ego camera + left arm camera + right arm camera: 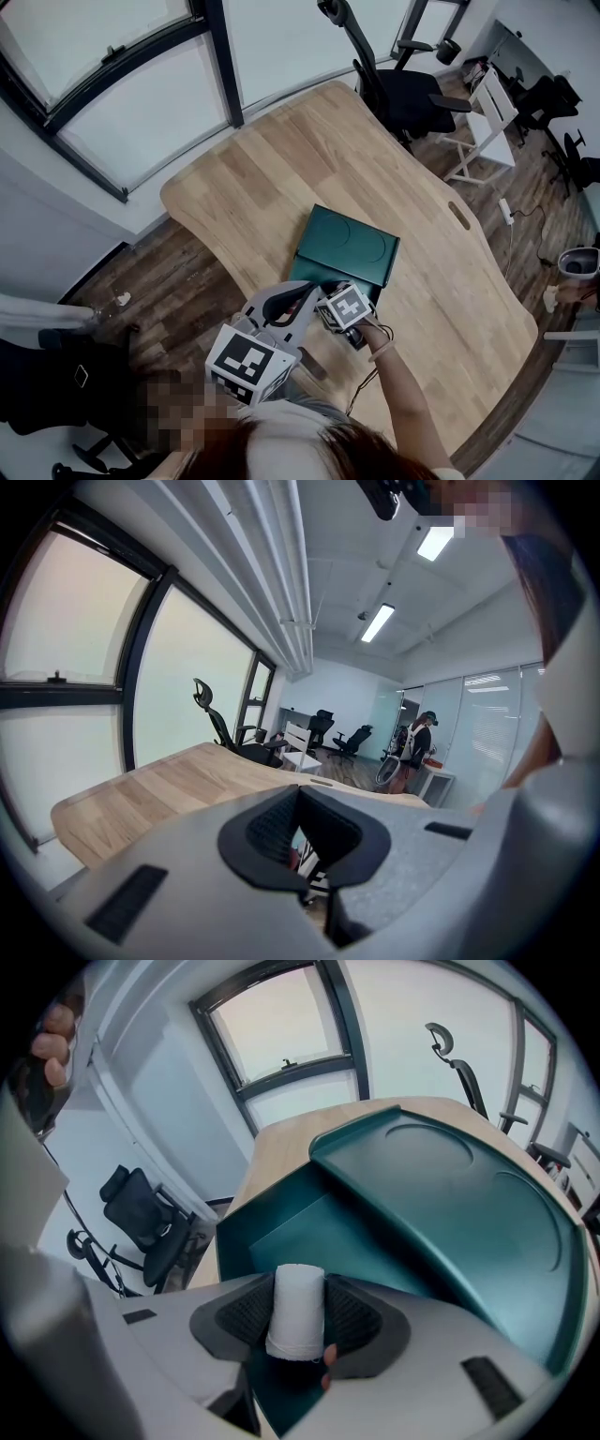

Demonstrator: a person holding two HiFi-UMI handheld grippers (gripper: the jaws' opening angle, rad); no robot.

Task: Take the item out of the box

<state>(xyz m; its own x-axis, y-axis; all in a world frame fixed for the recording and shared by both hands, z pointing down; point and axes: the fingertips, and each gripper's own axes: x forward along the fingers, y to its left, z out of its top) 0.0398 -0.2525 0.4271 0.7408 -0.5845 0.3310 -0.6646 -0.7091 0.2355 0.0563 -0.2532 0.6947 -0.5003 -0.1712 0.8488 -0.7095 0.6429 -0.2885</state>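
currently: right gripper astride the roll in the open box

the green box [272, 1227] lies open on the near part of the wooden table [281, 169]. its lid [441, 1180] is tilted back toward the far right. a white roll [298, 1321] sits inside the box, at its near end. the right gripper [298, 1288] points steeply down into the box. its jaws are spread wide, with one pad on each side of the roll, close beside it. the left gripper [298, 803] is held near level, just to the near left of the box. its jaws are narrow, tips together, with nothing between them.
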